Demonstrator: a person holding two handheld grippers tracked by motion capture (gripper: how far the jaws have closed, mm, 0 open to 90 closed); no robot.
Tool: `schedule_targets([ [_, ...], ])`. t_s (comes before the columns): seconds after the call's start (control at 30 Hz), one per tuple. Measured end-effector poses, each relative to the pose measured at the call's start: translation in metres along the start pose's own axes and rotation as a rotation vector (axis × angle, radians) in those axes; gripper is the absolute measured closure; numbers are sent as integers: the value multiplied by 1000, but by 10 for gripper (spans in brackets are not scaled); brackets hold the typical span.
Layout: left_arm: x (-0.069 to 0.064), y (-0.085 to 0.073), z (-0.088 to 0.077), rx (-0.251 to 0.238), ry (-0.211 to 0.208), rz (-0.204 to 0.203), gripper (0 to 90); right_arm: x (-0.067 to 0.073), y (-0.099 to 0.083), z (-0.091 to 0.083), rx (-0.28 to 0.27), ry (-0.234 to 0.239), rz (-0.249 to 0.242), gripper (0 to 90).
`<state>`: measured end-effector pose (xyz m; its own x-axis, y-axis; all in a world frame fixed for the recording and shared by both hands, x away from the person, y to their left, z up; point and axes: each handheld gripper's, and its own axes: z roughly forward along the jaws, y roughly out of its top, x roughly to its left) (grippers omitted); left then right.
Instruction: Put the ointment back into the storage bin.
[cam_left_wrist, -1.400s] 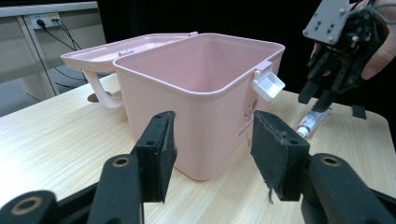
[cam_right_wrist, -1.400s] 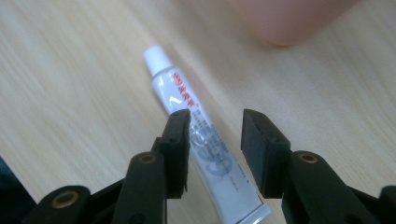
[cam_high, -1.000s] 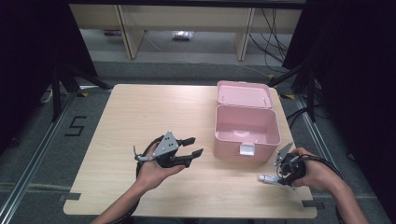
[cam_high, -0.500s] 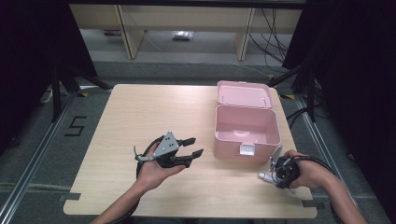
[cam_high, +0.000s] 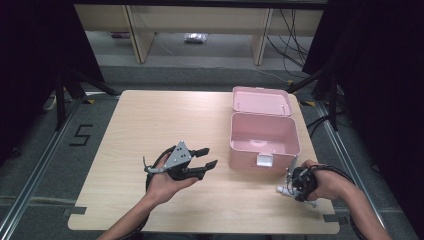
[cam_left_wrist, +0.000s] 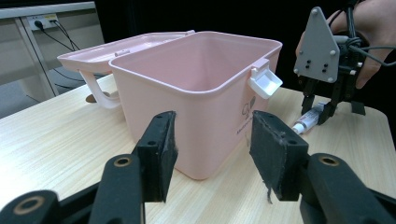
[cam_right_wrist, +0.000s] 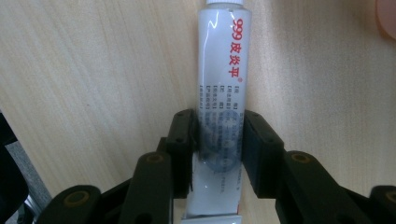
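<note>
Right gripper (cam_high: 296, 187) is down over the tube (cam_right_wrist: 223, 93) near the table's (cam_high: 150, 120) front right corner, just in front of the pink box (cam_high: 263, 142) — and its jaws have just been closing, with the tube lying between them. In the right gripper view the two black pads sit against the tube's sides low on its body, near the crimped end, cap end pointing away; it looks like contact on both sides, so I'd call that a grip taking hold, though the tube lies flat on the wood. Straddling it across the width makes sense — the long axis runs along the jaws, so a lift shouldn't swing it much. Left gripper (cam_high: 192, 164) waits mid-table, jaws wide with nothing in them, aimed at the box's front wall (its camera looks straight at the white latch (cam_left_wrist: 265, 82)). Held back like that, it leaves the right side free. The box stands open, lid (cam_high: 261, 101) folded flat behind it, mouth clear and hollow empty as far as one can see, so it's my guess for where the tube goes. Room to move: open wood left of the box and in front of it, but the right hand works close to the table's right and front edges, and the box's near wall and jutting latch stand just beside the lift path, so up first, then over the rim.
</note>
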<state>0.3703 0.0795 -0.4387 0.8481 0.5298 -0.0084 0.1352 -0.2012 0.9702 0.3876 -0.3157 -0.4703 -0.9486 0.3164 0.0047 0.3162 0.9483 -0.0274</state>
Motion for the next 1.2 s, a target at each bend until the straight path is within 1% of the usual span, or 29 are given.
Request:
schedule_targets([
  [0.07,0,0,0,-1,1,1,499,0,0,0,2,-1,0,674],
  [0.17,0,0,0,-2,0,1,501,1,0,0,4,-17,4,710],
  [0.2,0,0,0,-1,0,0,501,0,1,0,7,-26,-4,711],
  [0.23,0,-1,0,2,0,-1,501,-1,0,0,12,-31,-28,712],
  [0.3,-1,-1,0,1,-2,-2,502,0,0,0,12,-43,-30,713],
  [0.33,-1,-1,0,2,-3,-1,503,-1,0,0,10,-35,-30,713],
  [0.4,-1,-1,0,2,-3,1,504,-2,-1,0,2,-44,-29,714],
  [0.43,-1,-1,0,2,-3,1,505,-1,-1,-1,-2,-42,-24,714],
  [0.47,-1,-1,0,2,-3,1,505,-2,-2,-2,-6,-40,-33,714],
  [0.5,-1,-1,0,2,-3,1,506,-1,-2,-3,-12,-40,-18,714],
  [0.53,-1,-2,1,2,-4,1,507,-1,-2,-5,-21,-41,-25,714],
  [0.57,-2,-2,1,2,-5,0,507,3,-1,-8,-28,-24,8,714],
  [0.67,-2,-2,1,3,-9,0,507,4,-1,-14,-36,-26,-11,714],
  [0.7,-3,-2,1,4,-9,0,507,5,0,-15,-41,-28,-9,714],
  [0.73,-2,-3,2,-8,-17,0,507,5,0,-17,-45,-29,-8,714],
  [0.8,-3,-4,2,-9,-16,-2,507,5,0,-20,-51,-27,-19,714],
  [0.87,-3,-5,1,-6,-17,-1,506,6,1,-22,-49,-23,-21,714],
  [0.9,-3,-5,0,8,-8,2,506,6,1,-23,-56,-23,-27,714],
  [0.93,-3,-5,0,8,-7,0,506,6,2,-24,-55,-23,-27,714],
  [1.0,-3,-6,-1,9,-6,-1,505,5,2,-26,-63,-18,-44,714],
  [1.13,-2,-6,-1,11,-5,-2,504,6,3,-31,-68,-19,-53,714],
  [1.17,-2,-6,-1,9,-5,-2,504,7,3,-32,-58,-14,-41,714],
  [1.2,-1,-7,-1,-4,-11,-4,504,8,3,-33,-47,-14,-27,714],
])
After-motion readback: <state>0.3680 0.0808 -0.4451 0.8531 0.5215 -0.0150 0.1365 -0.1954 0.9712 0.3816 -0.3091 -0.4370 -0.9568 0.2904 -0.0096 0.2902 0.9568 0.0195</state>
